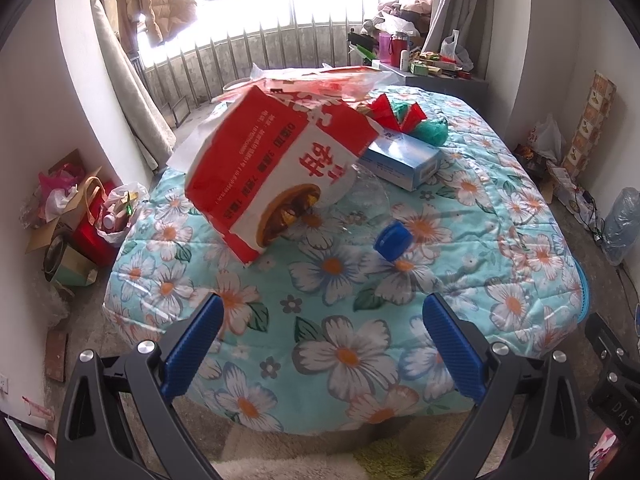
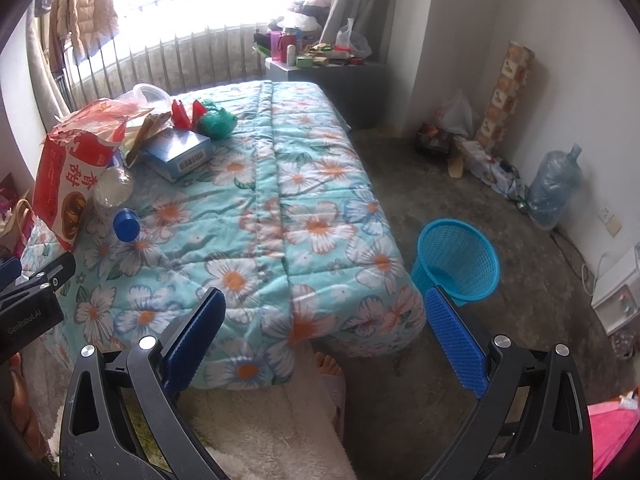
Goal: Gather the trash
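The flowered quilt (image 1: pixel 360 352) covers a low bed-like surface, and every piece of trash lies on its far left part, ahead of my left tongs (image 1: pixel 322 312) and well to the left of my right tongs (image 2: pixel 326 308). Both tongs are released, blue pads spread wide and holding nothing, and both hover over the near edge of the quilt.

The blue mesh basket (image 2: pixel 458 260) stands on the floor just beside the quilt's right edge; in the right wrist view it shows directly above the right pad of my right tongs. So the trash is on my left tongs' side and the basket on my right tongs' side, with open quilt between them.

The largest piece, the red and white paper bag (image 1: pixel 276 168), stands tilted, its long axis running from the near right up to the far left in the left wrist view. Behind it is a heap of red and clear plastic wrapping (image 1: pixel 320 80).

The blue carton (image 1: pixel 404 160) lies flat farther back to the right, with red and green scraps (image 1: pixel 404 116) beyond it.

The clear bottle (image 1: pixel 364 200) lies on its side against the bag, its long axis pointing toward me and its blue cap (image 1: pixel 394 240) at the nearer end, the piece closest to my left tongs. I judge the left tongs the likelier to take it, closing across the neck.
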Motion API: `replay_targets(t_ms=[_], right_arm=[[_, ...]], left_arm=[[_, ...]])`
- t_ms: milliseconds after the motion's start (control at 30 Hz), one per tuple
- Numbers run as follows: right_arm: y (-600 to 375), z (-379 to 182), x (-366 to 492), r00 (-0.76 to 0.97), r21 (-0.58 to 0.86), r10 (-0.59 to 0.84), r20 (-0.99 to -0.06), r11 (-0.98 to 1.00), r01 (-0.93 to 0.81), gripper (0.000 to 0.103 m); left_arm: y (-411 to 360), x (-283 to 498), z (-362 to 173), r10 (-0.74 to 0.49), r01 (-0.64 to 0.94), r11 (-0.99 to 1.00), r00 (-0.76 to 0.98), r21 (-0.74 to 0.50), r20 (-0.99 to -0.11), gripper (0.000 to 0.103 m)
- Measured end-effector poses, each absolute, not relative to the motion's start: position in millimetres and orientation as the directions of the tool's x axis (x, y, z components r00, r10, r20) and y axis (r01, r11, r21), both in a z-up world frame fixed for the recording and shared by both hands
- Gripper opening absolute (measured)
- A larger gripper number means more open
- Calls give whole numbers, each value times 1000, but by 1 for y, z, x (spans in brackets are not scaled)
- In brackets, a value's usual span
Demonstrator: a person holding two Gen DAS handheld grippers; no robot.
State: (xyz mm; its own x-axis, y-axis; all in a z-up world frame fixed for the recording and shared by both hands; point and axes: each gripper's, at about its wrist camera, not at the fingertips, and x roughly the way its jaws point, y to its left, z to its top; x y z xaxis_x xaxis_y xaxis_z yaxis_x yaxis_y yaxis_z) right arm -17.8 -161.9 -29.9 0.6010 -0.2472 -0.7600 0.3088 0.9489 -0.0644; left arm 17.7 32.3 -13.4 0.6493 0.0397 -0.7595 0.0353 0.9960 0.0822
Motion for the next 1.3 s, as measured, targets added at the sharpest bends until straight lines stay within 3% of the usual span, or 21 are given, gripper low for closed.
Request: replay_targets(t_ms=[300,533,900,1000,1167,1300], right_arm=[[-128,-28,26,643,-8,-153,-751,975,222,96],[-106,-14,45,716,48,-84,-693,986,161,96],[-106,-3,64,754,93,-19,-656,990,105,96],[-110,1,71,761,112,-9,-649,988,107,96],[-122,4,83,759,134,14,-651,986,96,96],[-135,4,95,753,162,23,-658,980,112,96]], left_arm=[[77,57,5,60,-11,997,698,73,-713,98],[111,83,30,-26,33,999,712,-2,-701,98],[155,114,51,-26,-1,999,741,-40,-671,98],[165,121,56,-70,24,997,754,-79,-654,98],[189,134,68,-235,110,963,788,-245,-569,98],[202,154,78,-271,113,947,785,-301,-557,98]])
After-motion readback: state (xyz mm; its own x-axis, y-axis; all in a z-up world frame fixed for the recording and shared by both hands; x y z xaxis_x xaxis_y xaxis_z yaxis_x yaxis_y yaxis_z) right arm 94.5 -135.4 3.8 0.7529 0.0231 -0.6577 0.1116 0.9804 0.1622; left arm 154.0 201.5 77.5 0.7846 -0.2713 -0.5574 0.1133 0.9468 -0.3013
